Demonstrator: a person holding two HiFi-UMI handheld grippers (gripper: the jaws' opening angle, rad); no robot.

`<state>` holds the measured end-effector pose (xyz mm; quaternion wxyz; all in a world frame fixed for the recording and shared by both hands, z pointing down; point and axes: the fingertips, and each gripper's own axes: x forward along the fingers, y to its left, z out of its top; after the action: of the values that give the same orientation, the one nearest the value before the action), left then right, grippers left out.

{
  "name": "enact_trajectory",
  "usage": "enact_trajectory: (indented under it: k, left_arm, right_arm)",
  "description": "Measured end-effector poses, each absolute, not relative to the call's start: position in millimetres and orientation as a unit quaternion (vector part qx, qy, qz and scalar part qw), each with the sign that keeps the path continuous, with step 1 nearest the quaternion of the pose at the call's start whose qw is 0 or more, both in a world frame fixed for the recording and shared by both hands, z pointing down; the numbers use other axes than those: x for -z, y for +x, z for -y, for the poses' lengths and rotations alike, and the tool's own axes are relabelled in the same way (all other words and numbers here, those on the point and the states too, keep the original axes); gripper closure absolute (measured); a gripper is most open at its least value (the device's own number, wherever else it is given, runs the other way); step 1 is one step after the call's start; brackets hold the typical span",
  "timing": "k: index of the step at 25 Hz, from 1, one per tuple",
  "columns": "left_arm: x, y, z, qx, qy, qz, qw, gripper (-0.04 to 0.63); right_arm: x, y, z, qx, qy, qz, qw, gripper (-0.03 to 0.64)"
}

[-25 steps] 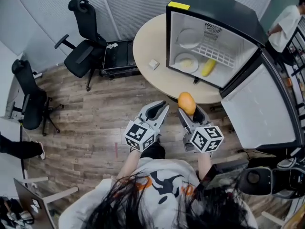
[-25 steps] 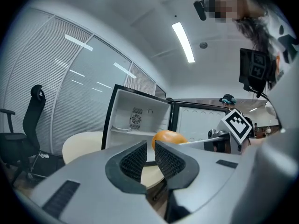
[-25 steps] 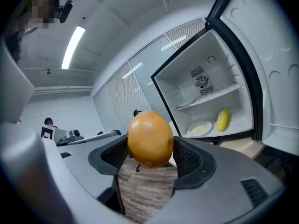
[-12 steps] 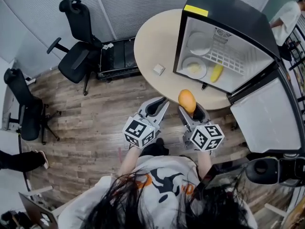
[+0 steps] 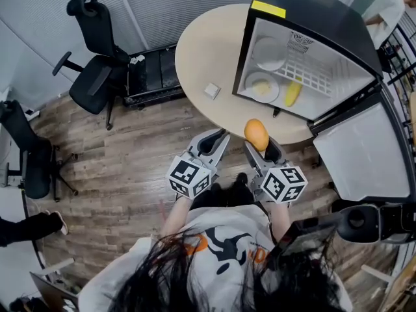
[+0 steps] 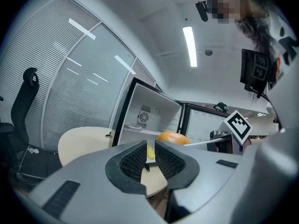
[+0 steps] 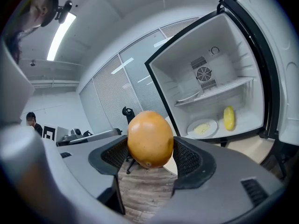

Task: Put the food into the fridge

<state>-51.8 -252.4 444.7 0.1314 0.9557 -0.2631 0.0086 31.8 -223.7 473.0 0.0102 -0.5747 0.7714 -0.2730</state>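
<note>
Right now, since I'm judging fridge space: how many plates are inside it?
2. The upper plate sits on the shelf; the lower plate lies on the floor of the fridge, left of the yellow food. No others appear hidden.

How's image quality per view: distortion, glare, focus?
Head view: sharp, evenly lit, fridge edges bow mildly. Left gripper view: heavy fisheye, dark corners, ceiling light blown out. Right gripper view: same fisheye; orange fruit sharp, nearest foreground soft.
</note>
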Motion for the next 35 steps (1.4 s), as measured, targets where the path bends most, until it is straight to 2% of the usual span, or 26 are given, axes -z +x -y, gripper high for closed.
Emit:
enact_trajectory:
  k: [11, 29, 35]
  left_arm:
    - [-440.9, -45.2, 286.1, -0.004, 0.951, 0.282, 0.124, 0.545]
    - [-443.3, 27.6, 350.5, -0.02, 0.952, 0.278, 0.126, 0.545]
    - [-445.9, 49.3, 365.4, -0.022, 0.954, 0.27, 0.127, 0.544]
  right_arm:
    - [-469.9, 49.9, 252.7, 0.266, -0.569, -0.778, 0.014, 0.305]
    - [-453.0, 138.1, 337.1, 0.249, -0.58, -0.775, 0.029, 0.305]
    - [-439.4, 162.4, 372.3, 0.204, -0.589, -0.782, -0.001, 0.305]
